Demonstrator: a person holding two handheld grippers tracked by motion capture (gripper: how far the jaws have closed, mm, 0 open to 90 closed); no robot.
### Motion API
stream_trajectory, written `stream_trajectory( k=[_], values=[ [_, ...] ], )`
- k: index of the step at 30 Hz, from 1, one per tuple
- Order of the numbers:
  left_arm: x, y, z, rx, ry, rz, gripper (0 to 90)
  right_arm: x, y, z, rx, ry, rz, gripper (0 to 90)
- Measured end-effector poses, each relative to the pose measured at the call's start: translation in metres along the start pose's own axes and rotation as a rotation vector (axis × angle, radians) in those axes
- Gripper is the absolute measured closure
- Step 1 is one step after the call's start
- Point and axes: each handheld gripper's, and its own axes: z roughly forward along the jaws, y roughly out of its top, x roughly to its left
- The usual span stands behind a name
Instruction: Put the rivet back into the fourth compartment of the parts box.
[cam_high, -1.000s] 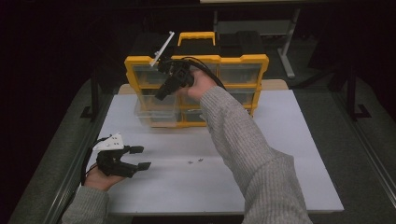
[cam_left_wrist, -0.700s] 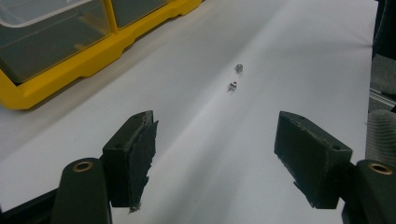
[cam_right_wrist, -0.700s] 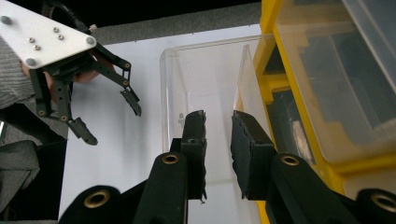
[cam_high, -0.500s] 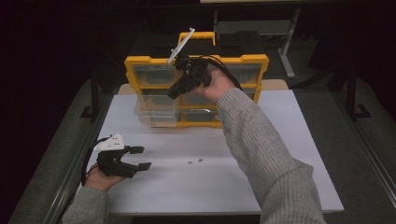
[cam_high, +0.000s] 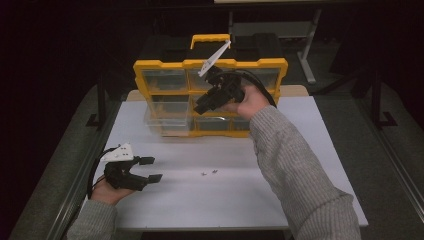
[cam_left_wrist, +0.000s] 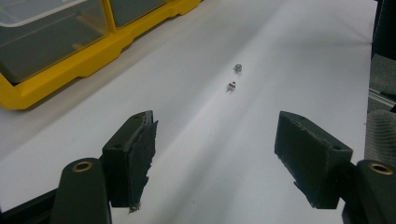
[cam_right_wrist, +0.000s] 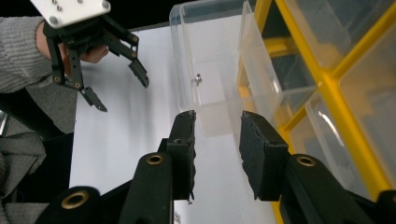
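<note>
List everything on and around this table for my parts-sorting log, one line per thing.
organiser cabinet: one, yellow frame with clear drawers, far side of the table
pulled-out drawer: one, clear, a small metal part inside
small metal parts: two, silver, loose on the table
table: one, white top
left gripper: one, black, open, low over the table's near left
right gripper: one, black, jaws just been opening, nothing between them, at the cabinet
sleeves: two, grey
</note>
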Motion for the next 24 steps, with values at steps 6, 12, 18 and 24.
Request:
stream_trajectory(
  k=[6, 12, 18, 24],
  values=[
    [0.0, 0.0, 0.001, 0.007, 0.001, 0.008, 28.5, 0.002, -0.016, 0.0, -0.004, -0.006, 0.018, 60.9],
    [0.0, 0.0, 0.0, 0.007, -0.001, 0.007, 28.4, 0.005, -0.034, 0.002, -0.003, -0.015, 0.037, 57.1],
    [0.0, -0.001, 0.001, 0.008, -0.003, -0.007, 28.1, 0.006, -0.05, 0.008, -0.001, -0.018, 0.049, 54.3],
    [0.0, -0.002, 0.001, 0.008, -0.005, -0.015, 27.8, 0.008, -0.064, 0.016, 0.0, -0.019, 0.052, 51.2]
  ],
)
